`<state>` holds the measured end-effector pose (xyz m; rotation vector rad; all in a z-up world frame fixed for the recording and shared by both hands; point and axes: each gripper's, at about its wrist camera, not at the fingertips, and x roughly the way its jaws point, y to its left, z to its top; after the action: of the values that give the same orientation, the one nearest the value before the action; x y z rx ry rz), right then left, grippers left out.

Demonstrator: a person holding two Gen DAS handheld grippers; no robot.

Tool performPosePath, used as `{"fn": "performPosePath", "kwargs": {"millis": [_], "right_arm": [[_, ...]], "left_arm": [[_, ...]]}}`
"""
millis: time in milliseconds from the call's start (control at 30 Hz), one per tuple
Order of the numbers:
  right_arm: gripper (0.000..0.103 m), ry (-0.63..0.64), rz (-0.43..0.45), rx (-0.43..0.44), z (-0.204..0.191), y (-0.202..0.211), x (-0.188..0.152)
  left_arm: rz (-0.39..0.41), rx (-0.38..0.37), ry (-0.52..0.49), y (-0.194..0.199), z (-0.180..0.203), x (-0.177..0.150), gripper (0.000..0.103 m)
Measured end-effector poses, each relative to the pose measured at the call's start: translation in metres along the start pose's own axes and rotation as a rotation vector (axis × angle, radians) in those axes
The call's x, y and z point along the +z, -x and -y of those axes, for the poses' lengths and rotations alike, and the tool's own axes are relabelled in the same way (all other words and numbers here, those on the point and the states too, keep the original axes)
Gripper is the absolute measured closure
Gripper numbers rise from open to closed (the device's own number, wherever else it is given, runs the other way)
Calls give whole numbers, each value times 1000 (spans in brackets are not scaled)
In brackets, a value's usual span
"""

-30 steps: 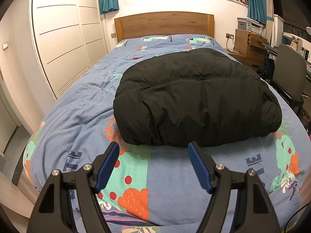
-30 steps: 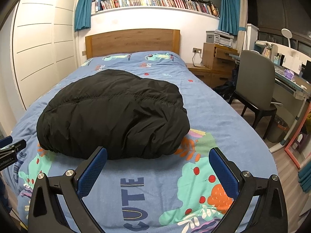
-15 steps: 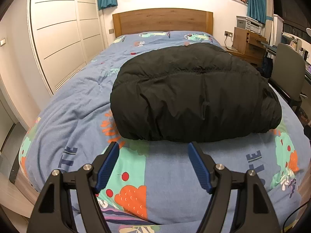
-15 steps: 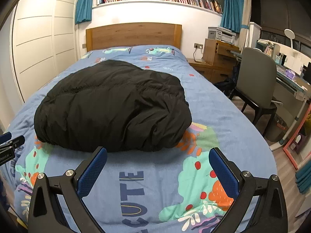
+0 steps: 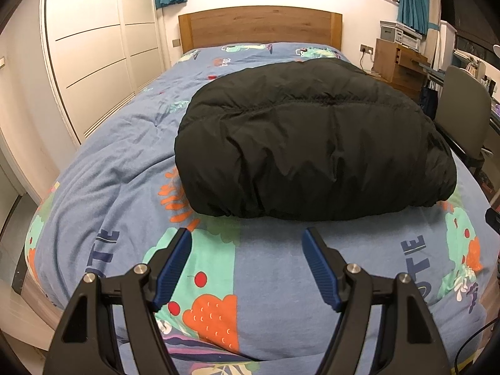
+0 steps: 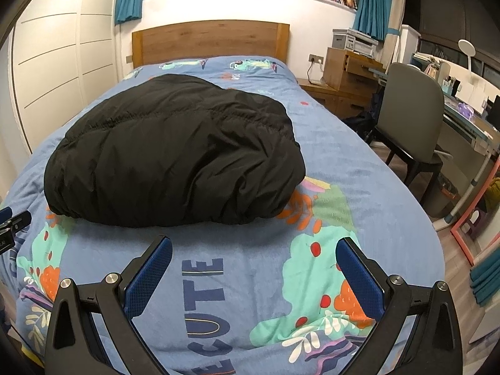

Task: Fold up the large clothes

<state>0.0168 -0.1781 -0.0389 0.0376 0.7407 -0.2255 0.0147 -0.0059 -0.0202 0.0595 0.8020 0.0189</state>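
Note:
A black puffy jacket (image 5: 309, 143) lies folded in a thick bundle on the blue patterned bedspread (image 5: 125, 162); it also shows in the right wrist view (image 6: 175, 153). My left gripper (image 5: 247, 234) is open and empty, just short of the jacket's near hem, above the bedspread. My right gripper (image 6: 254, 243) is open and empty, wider apart, in front of the jacket's near right part. The other gripper's tip (image 6: 12, 222) shows at the left edge of the right wrist view.
A wooden headboard (image 5: 259, 28) stands at the far end. White wardrobe doors (image 5: 90, 50) line the left side. On the right are a grey chair (image 6: 409, 118), a wooden nightstand (image 6: 347, 75) and a desk (image 6: 465, 125).
Both grippers have moved forward and lower toward the jacket's near hem, so it looks larger. Jaws of both stay open.

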Motion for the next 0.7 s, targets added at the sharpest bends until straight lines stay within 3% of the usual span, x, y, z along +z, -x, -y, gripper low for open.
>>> {"fn": "performPosePath", "kwargs": {"millis": [700], "right_arm": [[0, -7, -13, 2, 4, -6, -3]], "left_arm": [[-5, 2, -24, -3, 4, -3, 31]]}}
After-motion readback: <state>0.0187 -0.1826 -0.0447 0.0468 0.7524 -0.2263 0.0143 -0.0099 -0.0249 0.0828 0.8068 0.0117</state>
